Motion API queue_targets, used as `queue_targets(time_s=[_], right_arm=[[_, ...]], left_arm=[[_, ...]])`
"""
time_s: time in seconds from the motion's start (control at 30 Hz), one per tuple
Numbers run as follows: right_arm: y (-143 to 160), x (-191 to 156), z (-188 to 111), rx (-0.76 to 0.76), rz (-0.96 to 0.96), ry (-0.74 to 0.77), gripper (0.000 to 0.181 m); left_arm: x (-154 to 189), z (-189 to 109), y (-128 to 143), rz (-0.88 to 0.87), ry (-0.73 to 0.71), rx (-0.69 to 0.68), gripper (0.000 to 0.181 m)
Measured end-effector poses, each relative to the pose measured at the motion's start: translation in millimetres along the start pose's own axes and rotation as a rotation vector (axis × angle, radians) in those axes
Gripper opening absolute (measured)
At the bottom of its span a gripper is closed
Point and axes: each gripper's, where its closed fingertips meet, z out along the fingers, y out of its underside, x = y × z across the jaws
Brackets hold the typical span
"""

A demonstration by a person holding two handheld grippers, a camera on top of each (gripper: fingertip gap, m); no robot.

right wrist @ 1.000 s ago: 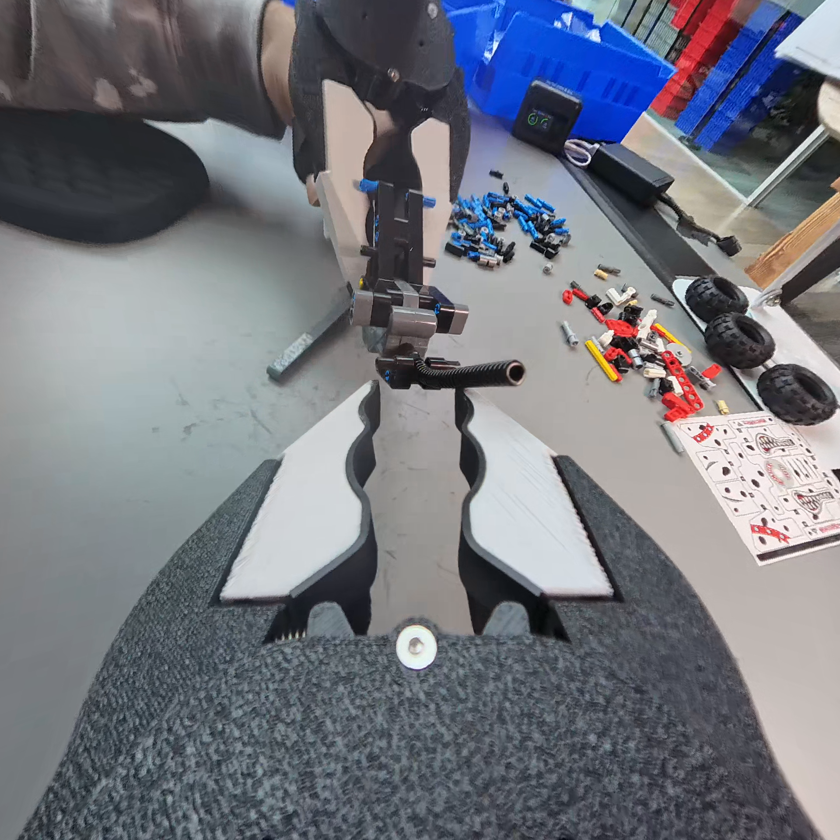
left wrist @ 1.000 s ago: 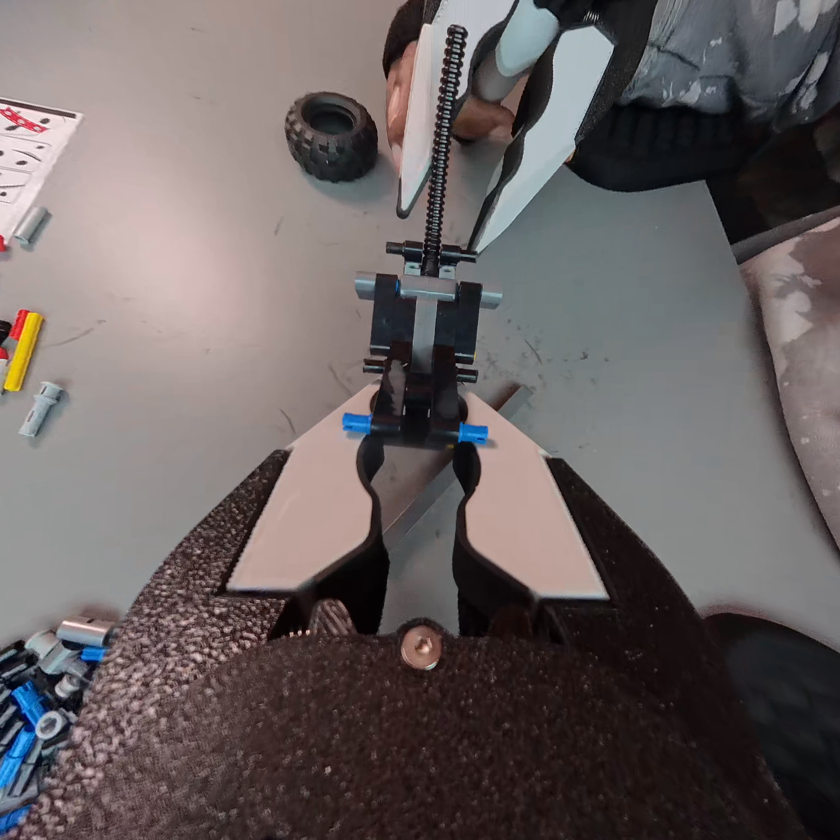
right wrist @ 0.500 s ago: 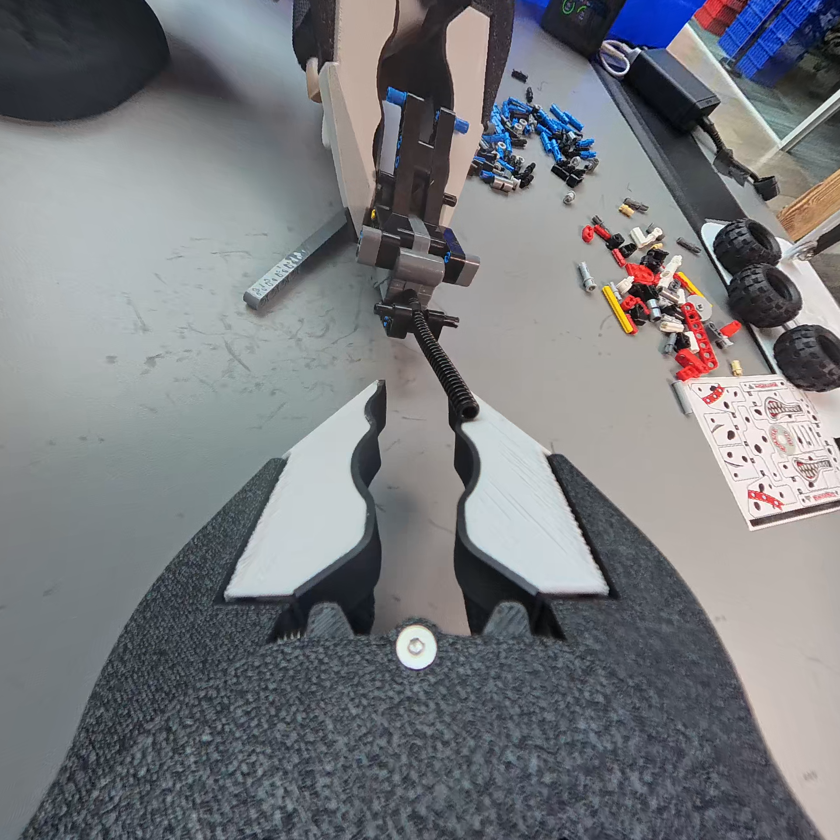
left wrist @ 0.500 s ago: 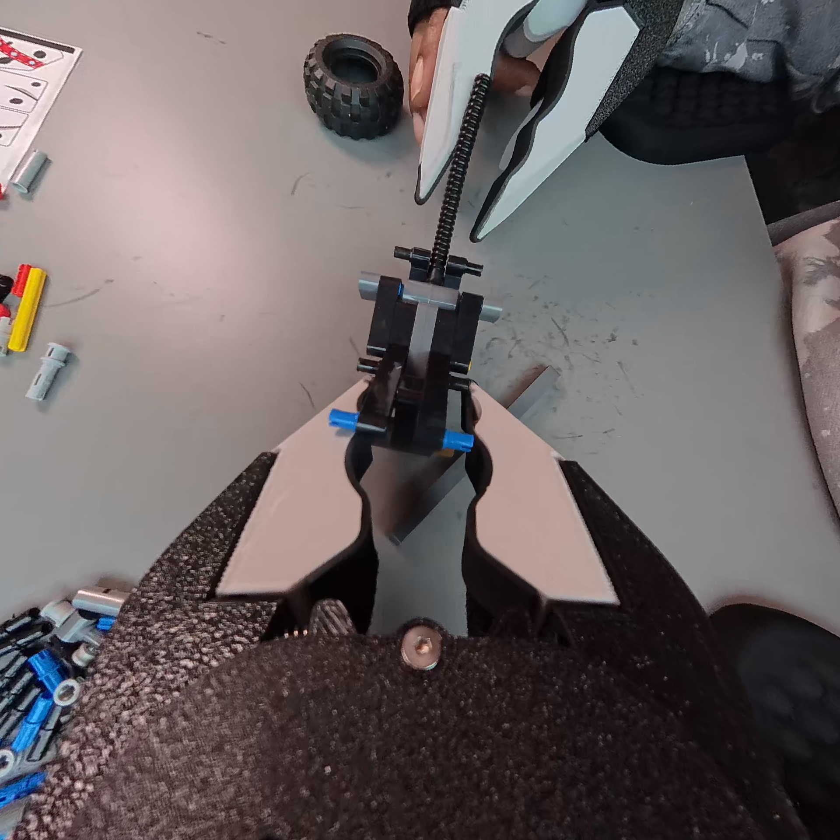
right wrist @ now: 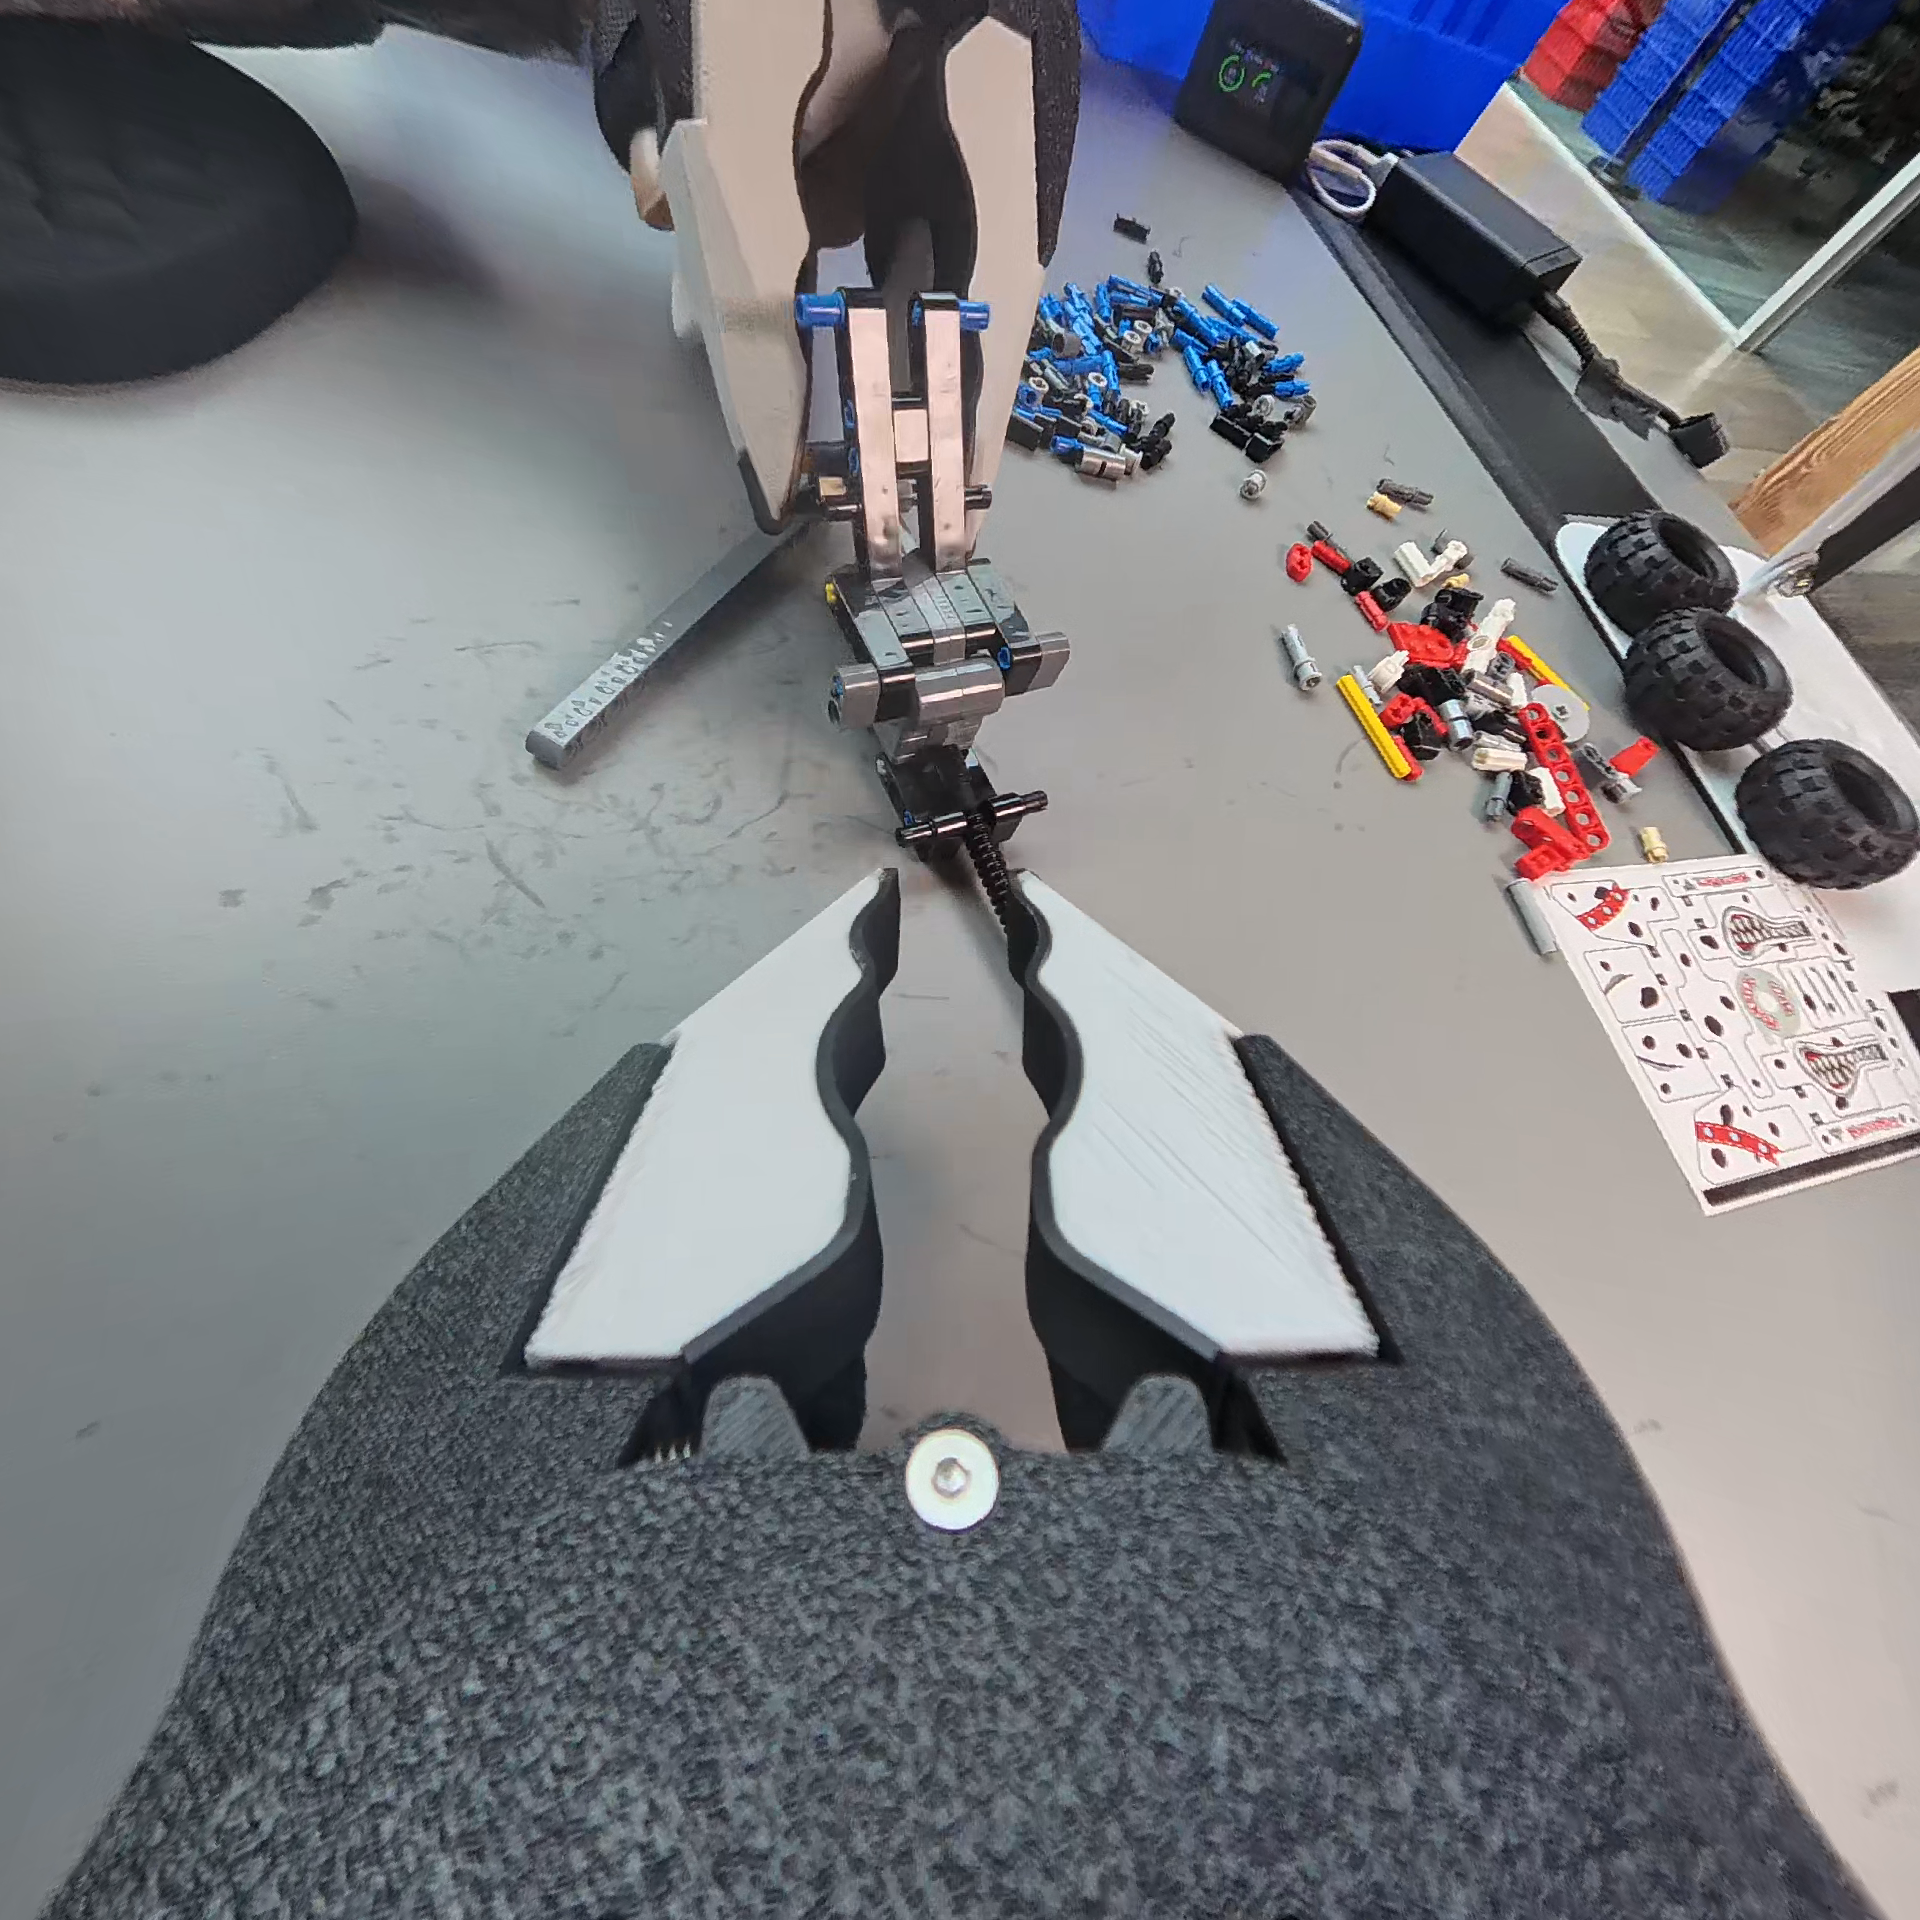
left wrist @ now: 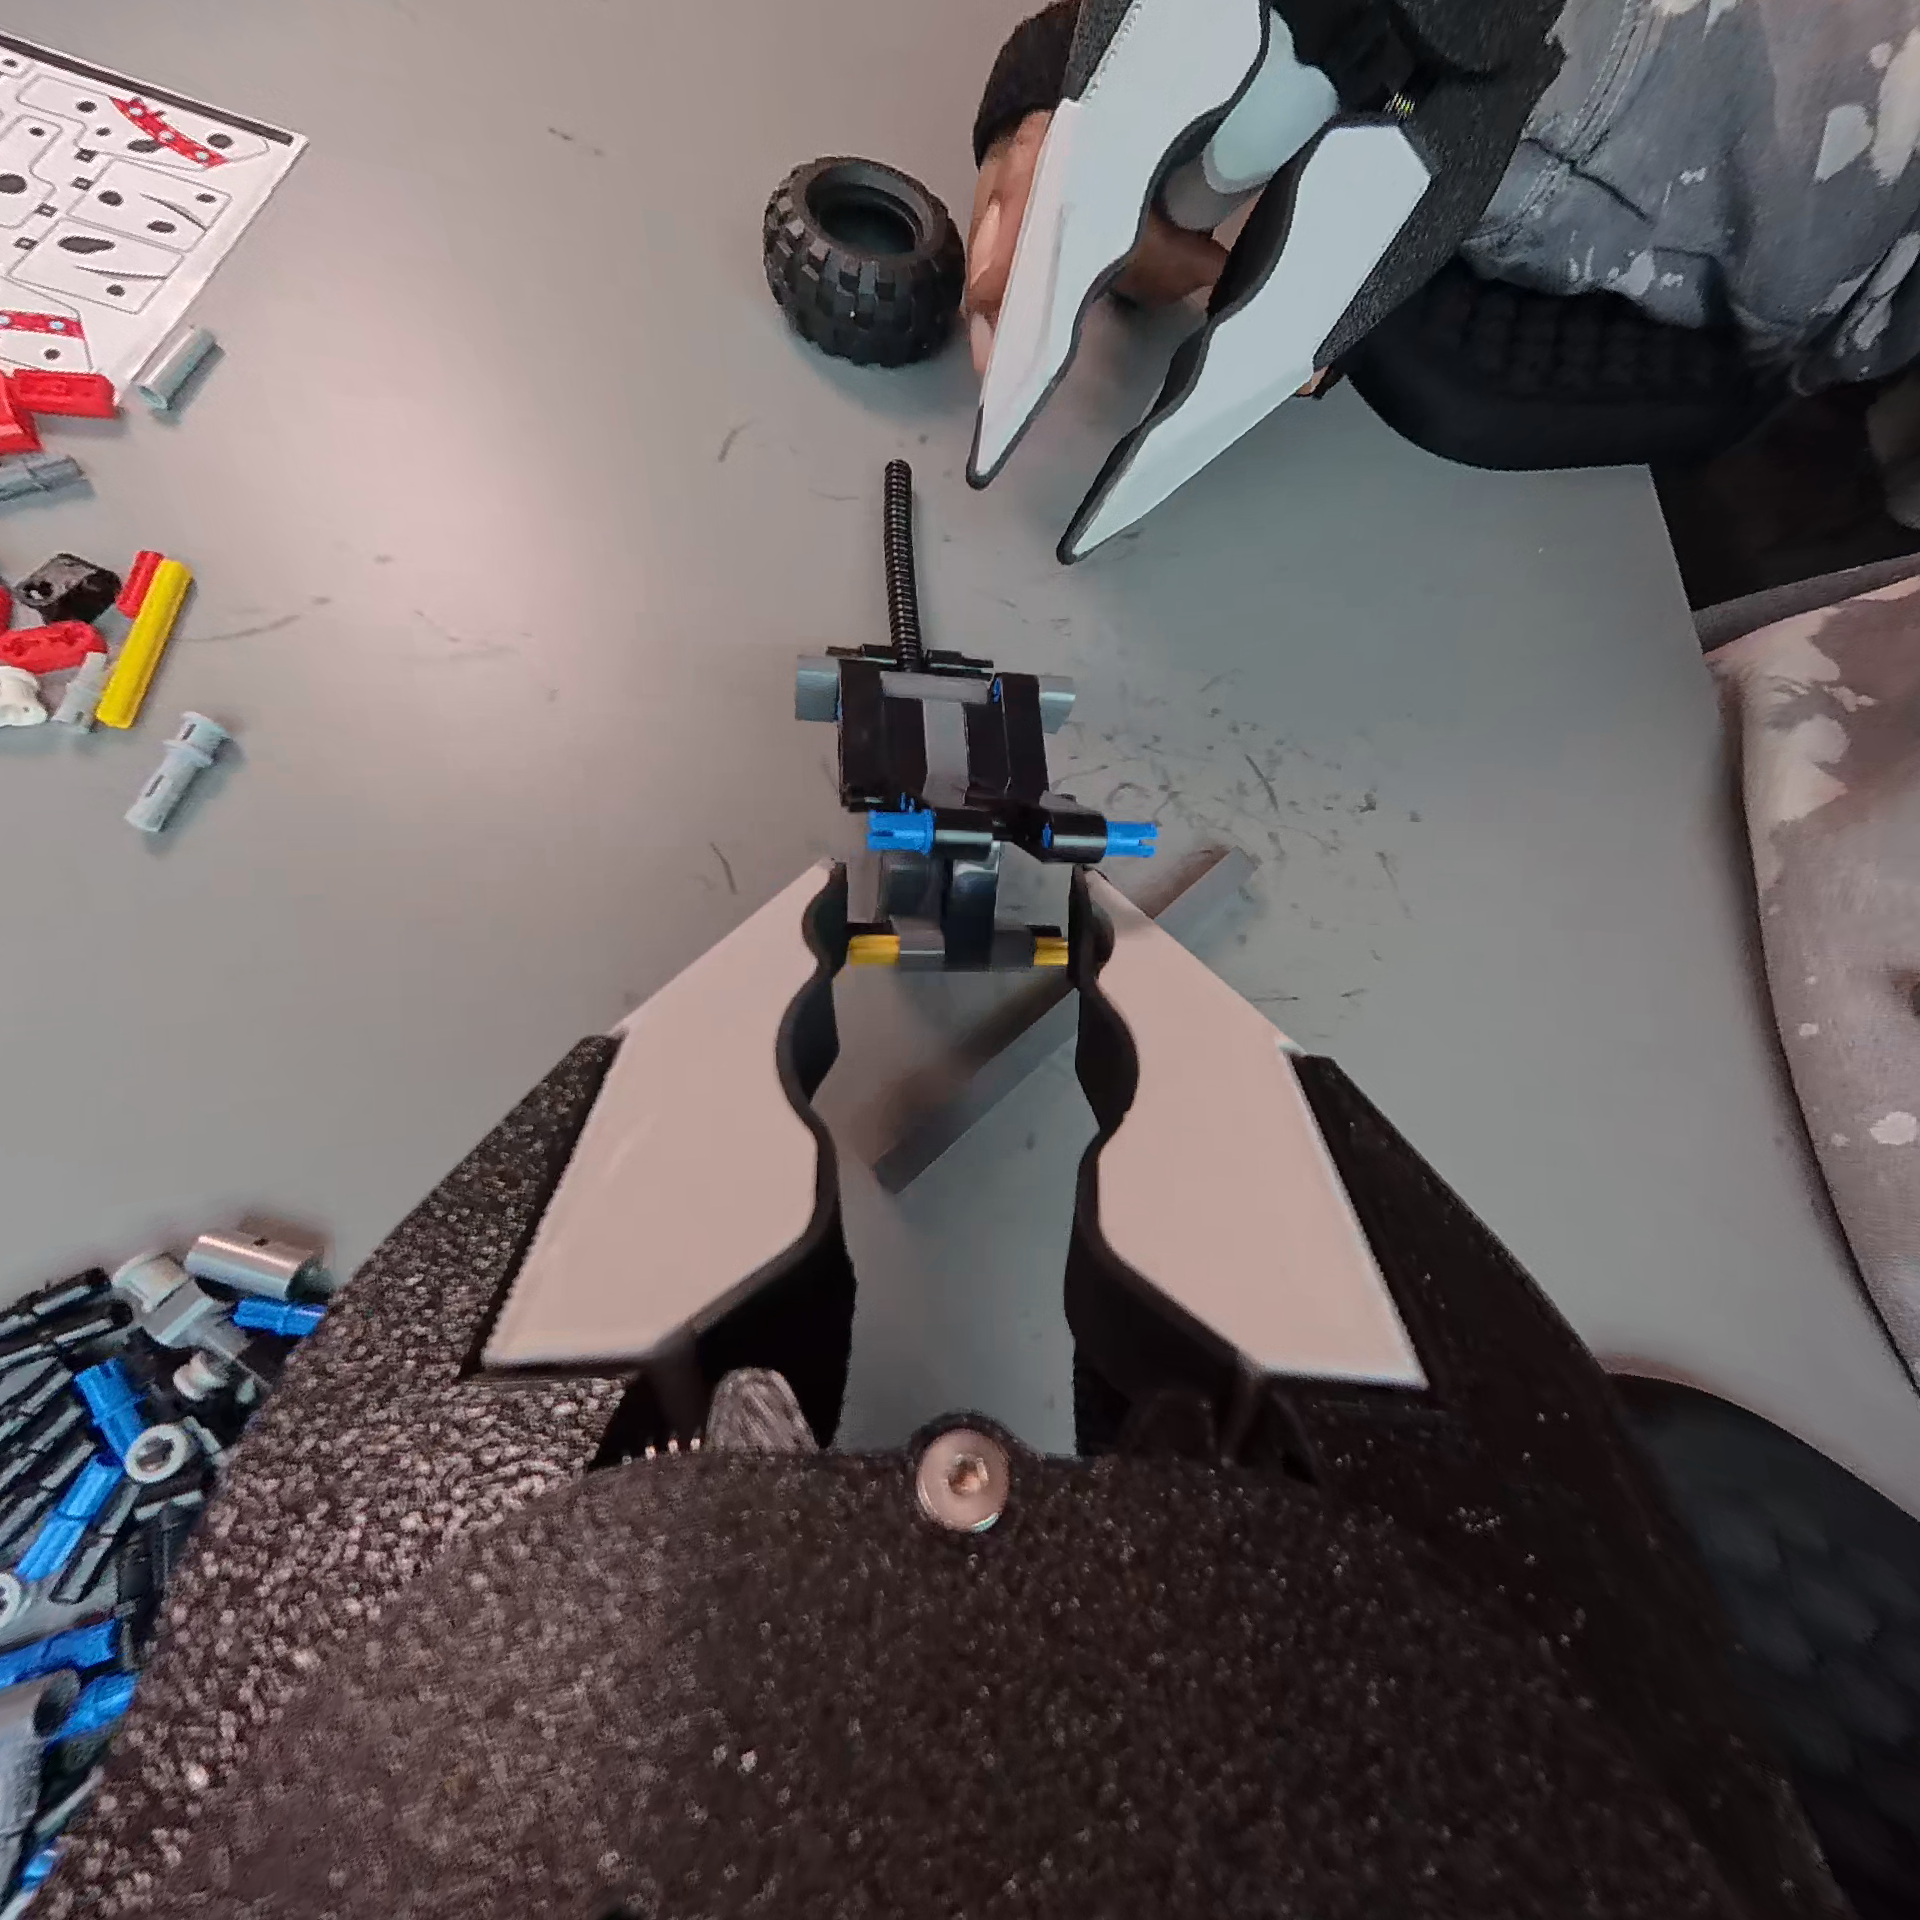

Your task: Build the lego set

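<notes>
Gripping the black-and-grey lego assembly (left wrist: 940, 769) at its near end, left tool (left wrist: 954, 914) has its tips clamped on the yellow-pinned base, assembly held just above the grey table (left wrist: 520, 468). Black ribbed hose (left wrist: 900, 561) sticks out of the far end toward the right tool (right wrist: 951, 894), whose tips stand apart with nothing between them; in the right wrist view the hose end lies against the inner edge of one tip. Long grey beam (right wrist: 644, 665) lies flat on table under the assembly. One loose tyre (left wrist: 860, 275) near the right tool, three more tyres (right wrist: 1704, 681) beside the sticker sheet (right wrist: 1756, 1029). Blue-black pin pile (right wrist: 1153, 364) and red mixed parts (right wrist: 1455, 696) well apart from the assembly.
</notes>
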Motion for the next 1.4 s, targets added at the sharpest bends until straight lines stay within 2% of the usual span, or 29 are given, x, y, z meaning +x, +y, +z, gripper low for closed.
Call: queue_targets(time_s=[0.2, 0.37, 0.4, 0.5, 0.53, 0.6, 0.77, 0.9, 1.0, 1.1, 1.2, 1.4], right_arm=[[-3, 1, 12, -0.092, -0.212, 0.057, 0.034], [-16, 7, 40, -0.181, -0.439, 0.168, 0.058], [-17, 9, 46, -0.197, -0.481, 0.193, 0.055], [-17, 9, 57, -0.21, -0.575, 0.196, 0.048], [-17, 9, 57, -0.209, -0.567, 0.166, 0.045], [-15, -3, 52, -0.196, -0.472, -0.005, 0.043], [-26, -16, 23, -0.158, -0.12, -0.42, 0.042], [-38, -31, 2, -0.143, 0.097, -0.714, 0.042], [-51, -42, -9, -0.095, 0.196, -0.862, 0.042], [-61, -50, -17, -0.048, 0.236, -0.943, 0.042], [-62, -51, -20, -0.026, 0.264, -0.968, 0.043], [-35, -30, 3, -0.087, 0.283, -0.764, 0.049]], left_arm=[[-5, 3, -2, -0.086, 0.005, 0.012, 0.035], [-12, 8, -14, -0.456, 0.097, 0.079, 0.034], [-11, 8, -18, -0.53, 0.142, 0.113, 0.025], [-8, 2, -32, -0.677, 0.266, 0.222, 0.027], [-8, -2, -35, -0.687, 0.283, 0.251, 0.033], [-10, -10, -34, -0.635, 0.25, 0.263, 0.049], [6, -33, -42, -0.354, 0.183, 0.29, 0.06], [28, -24, -44, -0.135, 0.114, 0.255, 0.075], [41, -9, -45, -0.097, 0.129, 0.234, 0.076], [51, -4, -52, -0.117, 0.19, 0.256, 0.054], [55, -3, -54, -0.198, 0.257, 0.267, 0.046], [29, 9, -35, -0.491, 0.225, 0.208, 0.046]])
